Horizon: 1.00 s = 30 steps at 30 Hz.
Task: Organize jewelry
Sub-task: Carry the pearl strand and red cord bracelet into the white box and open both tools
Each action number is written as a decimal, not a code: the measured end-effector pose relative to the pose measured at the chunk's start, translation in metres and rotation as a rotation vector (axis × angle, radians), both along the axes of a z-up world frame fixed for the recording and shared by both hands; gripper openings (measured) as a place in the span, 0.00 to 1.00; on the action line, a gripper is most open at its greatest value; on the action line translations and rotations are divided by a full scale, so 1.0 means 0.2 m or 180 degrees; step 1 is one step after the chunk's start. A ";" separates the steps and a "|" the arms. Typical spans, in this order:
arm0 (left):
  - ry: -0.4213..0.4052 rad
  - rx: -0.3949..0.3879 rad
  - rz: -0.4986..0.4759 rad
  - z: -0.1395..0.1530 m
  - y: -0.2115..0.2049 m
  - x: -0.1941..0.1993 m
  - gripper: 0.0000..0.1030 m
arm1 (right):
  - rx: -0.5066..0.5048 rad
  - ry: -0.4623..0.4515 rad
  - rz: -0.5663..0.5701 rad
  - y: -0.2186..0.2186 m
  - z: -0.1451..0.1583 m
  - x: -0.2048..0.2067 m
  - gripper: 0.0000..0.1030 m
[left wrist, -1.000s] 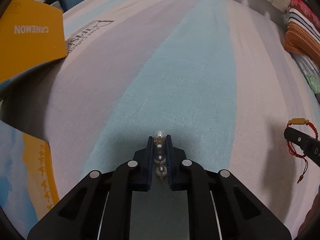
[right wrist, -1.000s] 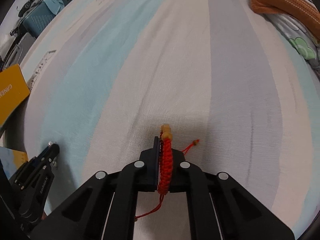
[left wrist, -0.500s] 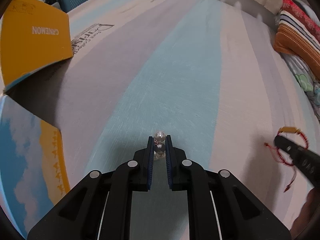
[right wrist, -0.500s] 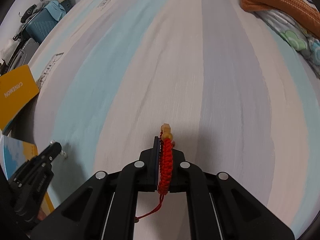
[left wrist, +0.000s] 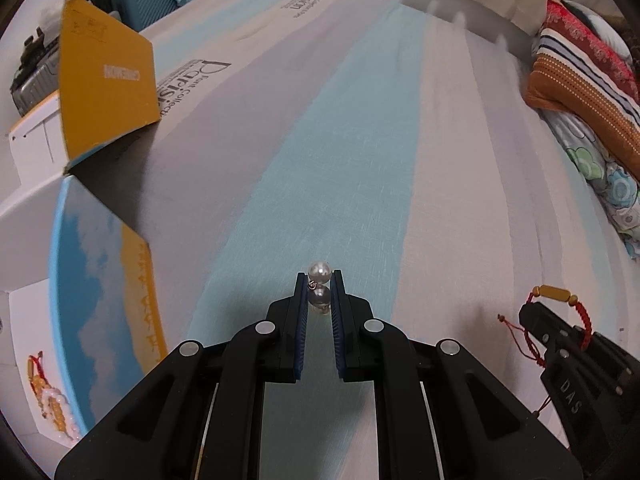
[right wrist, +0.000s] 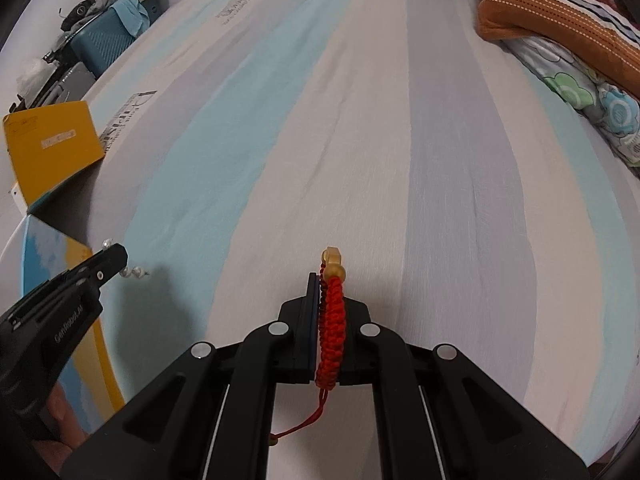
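Pearl strand: clamped in left gripper.
Red bracelet: clamped in right gripper.
Change: open box now nearer on left.

White pearl strand pinched upright between tong pads, red braided bracelet with gold beads likewise, above the bedsheet

Two black two-finger grippers are counted: the left gripper and the right gripper. One string of white pearls is seen between the left jaws, with two pearls visible there. One red braided cord bracelet with gold beads is counted between the right jaws. Two box flaps are counted left of the left jaws: one plain yellow cardboard flap and one blue-and-yellow sky-printed flap. One striped orange pillow is seen beyond the right jaws.
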<state>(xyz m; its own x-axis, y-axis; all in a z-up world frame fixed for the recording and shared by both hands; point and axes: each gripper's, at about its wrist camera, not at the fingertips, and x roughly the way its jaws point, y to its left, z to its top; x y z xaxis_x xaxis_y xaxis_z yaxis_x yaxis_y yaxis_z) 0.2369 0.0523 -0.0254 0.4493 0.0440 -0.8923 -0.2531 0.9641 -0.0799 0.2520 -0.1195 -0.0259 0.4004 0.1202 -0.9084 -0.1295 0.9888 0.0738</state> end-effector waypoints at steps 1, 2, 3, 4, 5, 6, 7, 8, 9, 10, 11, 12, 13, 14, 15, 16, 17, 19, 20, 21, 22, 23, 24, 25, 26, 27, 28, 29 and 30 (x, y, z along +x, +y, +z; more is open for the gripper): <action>-0.0005 0.0002 -0.0005 0.01 0.01 -0.01 0.10 | 0.0000 -0.0019 -0.0001 0.00 0.01 -0.02 0.04; -0.0024 0.0002 -0.0003 0.03 0.02 -0.03 0.10 | 0.0003 -0.0031 -0.0001 0.01 0.02 -0.03 0.04; -0.0048 0.0004 -0.0002 0.05 0.03 -0.05 0.10 | 0.0012 -0.0050 0.0004 0.01 0.04 -0.06 0.04; -0.0064 0.0005 -0.0007 0.06 0.03 -0.06 0.10 | 0.0023 -0.0069 0.0007 0.01 0.05 -0.08 0.04; -0.0077 0.0000 -0.0021 0.08 0.04 -0.08 0.10 | 0.0031 -0.0090 0.0012 0.01 0.07 -0.10 0.04; -0.0087 -0.0013 -0.0023 0.10 0.05 -0.09 0.10 | 0.0046 -0.0121 0.0020 0.02 0.09 -0.12 0.04; -0.0098 -0.0038 -0.0027 0.11 0.05 -0.11 0.10 | 0.0064 -0.0155 0.0029 0.03 0.12 -0.15 0.04; -0.0124 -0.0061 -0.0036 0.14 0.07 -0.14 0.10 | 0.0075 -0.0199 0.0051 0.04 0.15 -0.17 0.04; -0.0143 -0.0055 -0.0045 0.16 0.07 -0.16 0.10 | 0.0080 -0.0236 0.0071 0.05 0.17 -0.18 0.04; -0.0163 -0.0051 -0.0055 0.18 0.09 -0.18 0.10 | 0.0090 -0.0286 0.0104 0.07 0.21 -0.20 0.04; -0.0196 -0.0096 -0.0057 0.21 0.11 -0.21 0.10 | 0.0106 -0.0327 0.0132 0.09 0.24 -0.21 0.04; -0.0218 -0.0128 -0.0058 0.24 0.13 -0.24 0.10 | 0.0131 -0.0378 0.0156 0.11 0.27 -0.23 0.04; -0.0230 -0.0146 -0.0045 0.26 0.15 -0.26 0.10 | 0.0145 -0.0419 0.0179 0.13 0.30 -0.25 0.04; -0.0258 -0.0192 -0.0021 0.29 0.19 -0.31 0.10 | 0.0161 -0.0464 0.0219 0.16 0.33 -0.27 0.04; -0.0272 -0.0204 -0.0010 0.32 0.21 -0.33 0.10 | 0.0174 -0.0505 0.0280 0.19 0.36 -0.29 0.04; -0.0299 -0.0198 0.0001 0.35 0.24 -0.37 0.10 | 0.0181 -0.0539 0.0346 0.23 0.38 -0.31 0.04; -0.0320 -0.0192 0.0009 0.37 0.26 -0.40 0.10 | 0.0194 -0.0559 0.0381 0.24 0.40 -0.33 0.04; -0.0361 -0.0156 0.0050 0.42 0.32 -0.46 0.10 | 0.0219 -0.0617 0.0457 0.30 0.43 -0.36 0.04; -0.0382 -0.0131 0.0074 0.44 0.35 -0.49 0.10 | 0.0229 -0.0629 0.0477 0.32 0.44 -0.37 0.04; -0.0399 -0.0105 0.0100 0.46 0.38 -0.52 0.10 | 0.0256 -0.0642 0.0524 0.35 0.46 -0.38 0.04; -0.0414 -0.0068 0.0118 0.47 0.40 -0.55 0.10 | 0.0283 -0.0654 0.0582 0.39 0.47 -0.40 0.04; -0.0437 -0.0013 0.0152 0.49 0.44 -0.60 0.10 | 0.0319 -0.0670 0.0633 0.42 0.48 -0.43 0.04; -0.0460 0.0039 0.0184 0.50 0.47 -0.64 0.10 | 0.0363 -0.0689 0.0706 0.46 0.49 -0.46 0.04; -0.0468 0.0075 0.0207 0.51 0.49 -0.67 0.10 | 0.0377 -0.0703 0.0757 0.51 0.50 -0.48 0.04; -0.0483 0.0147 0.0253 0.51 0.54 -0.72 0.10 | 0.0391 -0.0717 0.0802 0.54 0.51 -0.51 0.04; -0.0491 0.0191 0.0289 0.51 0.57 -0.75 0.10 | 0.0431 -0.0736 0.0881 0.59 0.52 -0.54 0.04; -0.0490 0.0218 0.0324 0.51 0.61 -0.79 0.10 | 0.0459 -0.0744 0.0985 0.66 0.53 -0.58 0.04; -0.0480 0.0232 0.0390 0.50 0.66 -0.83 0.10 | 0.0456 -0.0738 0.1081 0.72 0.52 -0.61 0.04; -0.0466 0.0226 0.0442 0.49 0.70 -0.86 0.10 | 0.0451 -0.0729 0.1141 0.76 0.52 -0.63 0.04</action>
